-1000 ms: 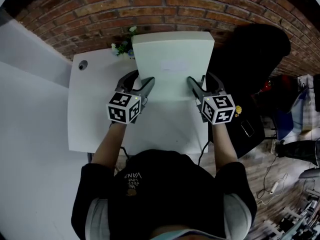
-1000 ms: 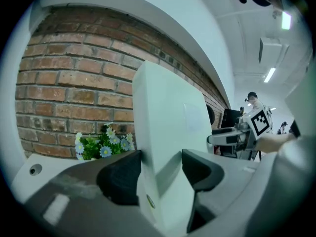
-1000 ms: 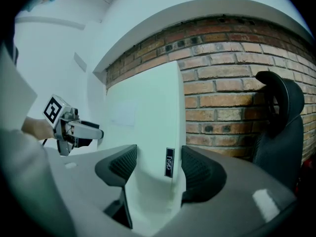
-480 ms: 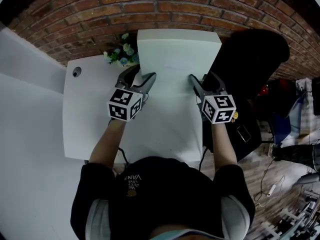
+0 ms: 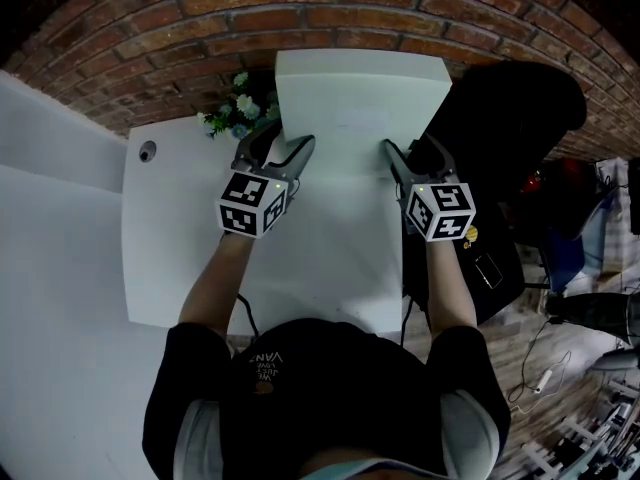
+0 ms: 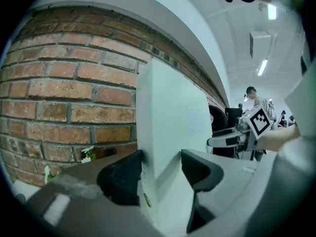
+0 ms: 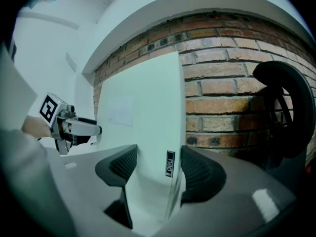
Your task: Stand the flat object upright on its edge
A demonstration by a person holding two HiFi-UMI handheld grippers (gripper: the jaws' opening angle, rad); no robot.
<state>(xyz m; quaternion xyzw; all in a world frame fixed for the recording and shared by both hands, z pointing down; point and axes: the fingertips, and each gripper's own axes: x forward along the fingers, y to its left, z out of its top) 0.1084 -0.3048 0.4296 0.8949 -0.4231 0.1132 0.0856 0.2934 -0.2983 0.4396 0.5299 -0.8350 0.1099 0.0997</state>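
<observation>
**Two-handed raising of a flat object.** A thick, flat white rectangular slab (image 5: 360,98) is held above the far part of a white tabletop (image 5: 170,248), before a red brick wall (image 5: 200,8). The slab stands steeply, close to upright, with its broad face towards the person and its top edge near the wall; whether its lower edge bears on the tabletop cannot be told.

The left gripper (image 5: 283,148) is clamped on the slab's left side low down, one pad (image 6: 121,174) behind it and the other in front. The right gripper (image 5: 410,153) is clamped likewise on the right side, where a small dark printed label (image 7: 169,163) on the narrow edge lies just beside the rear pad.

**Technique, as judged.**
- The step in hand appears to be the last part of the tilt; both grips should rise and swing together, so that the slab does not twist.
- The lower edge should be seated on the tabletop as the pivot and kept from sliding towards the person.
- The jaws are best eased only once the face is vertical and the slab balances; the wall close behind may catch an overshoot.

**Containers.** None shows plainly. A sprig of small white flowers with green leaves (image 5: 235,113) stands between tabletop and wall, any pot hidden. A black chair (image 5: 510,118) stands at the right.
</observation>
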